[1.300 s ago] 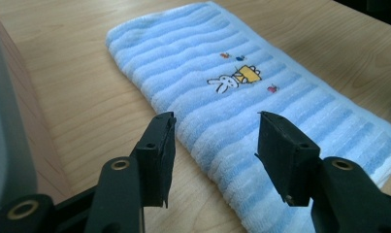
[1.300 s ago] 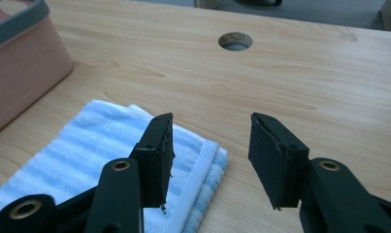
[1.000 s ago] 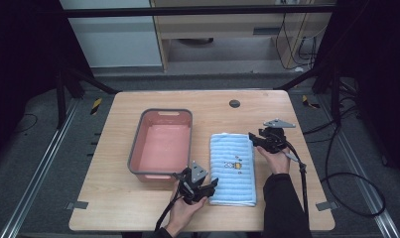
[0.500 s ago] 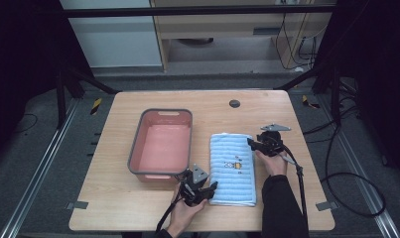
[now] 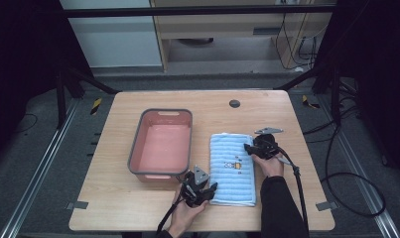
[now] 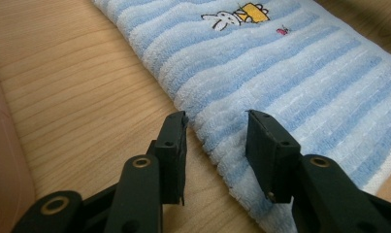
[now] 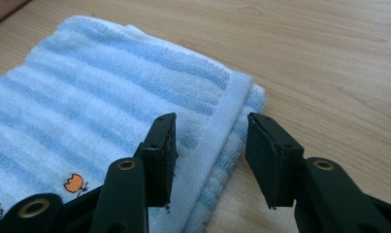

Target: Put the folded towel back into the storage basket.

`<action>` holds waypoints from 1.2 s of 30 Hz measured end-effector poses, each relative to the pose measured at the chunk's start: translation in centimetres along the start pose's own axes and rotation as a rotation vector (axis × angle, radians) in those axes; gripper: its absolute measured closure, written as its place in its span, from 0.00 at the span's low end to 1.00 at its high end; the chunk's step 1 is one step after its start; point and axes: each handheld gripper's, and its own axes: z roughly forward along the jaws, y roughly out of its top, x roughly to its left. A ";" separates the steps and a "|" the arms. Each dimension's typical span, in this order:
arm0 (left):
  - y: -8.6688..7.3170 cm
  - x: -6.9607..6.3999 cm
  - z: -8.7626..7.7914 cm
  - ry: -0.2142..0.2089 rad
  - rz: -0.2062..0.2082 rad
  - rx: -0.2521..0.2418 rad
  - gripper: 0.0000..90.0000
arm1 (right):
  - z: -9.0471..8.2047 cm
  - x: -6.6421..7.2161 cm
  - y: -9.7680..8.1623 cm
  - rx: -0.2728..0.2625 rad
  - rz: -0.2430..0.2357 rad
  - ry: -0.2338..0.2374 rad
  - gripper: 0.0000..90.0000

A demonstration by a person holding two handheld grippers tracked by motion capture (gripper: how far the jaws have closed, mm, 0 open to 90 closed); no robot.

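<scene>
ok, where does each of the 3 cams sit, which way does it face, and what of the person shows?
High view: fixed above the person's side, looking forward and down on the table; forearms, left gripper and right gripper show.
Left gripper view: rides the left gripper, looks along open jaws straddling the blue striped towel edge.
Right gripper view: rides the right gripper, open jaws astride the towel's hemmed edge.
Shared: all three show the towel; the rabbit print appears in the high and left gripper views.

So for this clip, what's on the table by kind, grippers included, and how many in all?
Towel, blue striped, folded: 1
Pink tub: 1
Grippers, left gripper and right gripper, both open at the towel's edges: 2
Total: 4
</scene>
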 end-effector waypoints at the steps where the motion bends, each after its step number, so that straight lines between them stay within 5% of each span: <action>1: 0.0 -0.1 0.0 0.004 0.002 0.003 0.66 | 0.1 0.0 -0.1 -0.005 0.000 0.000 0.61; 12: -0.1 -0.4 0.2 0.009 -0.016 0.009 0.71 | 0.3 -0.4 -0.7 0.004 0.032 0.014 0.65; 25: 0.2 -0.5 0.3 -0.024 -0.050 0.028 0.85 | 0.3 0.0 -0.8 0.002 0.040 0.063 0.88; 36: 0.0 -0.8 0.1 -0.009 -0.029 0.005 0.96 | 0.2 0.0 -0.7 0.005 0.035 0.072 0.93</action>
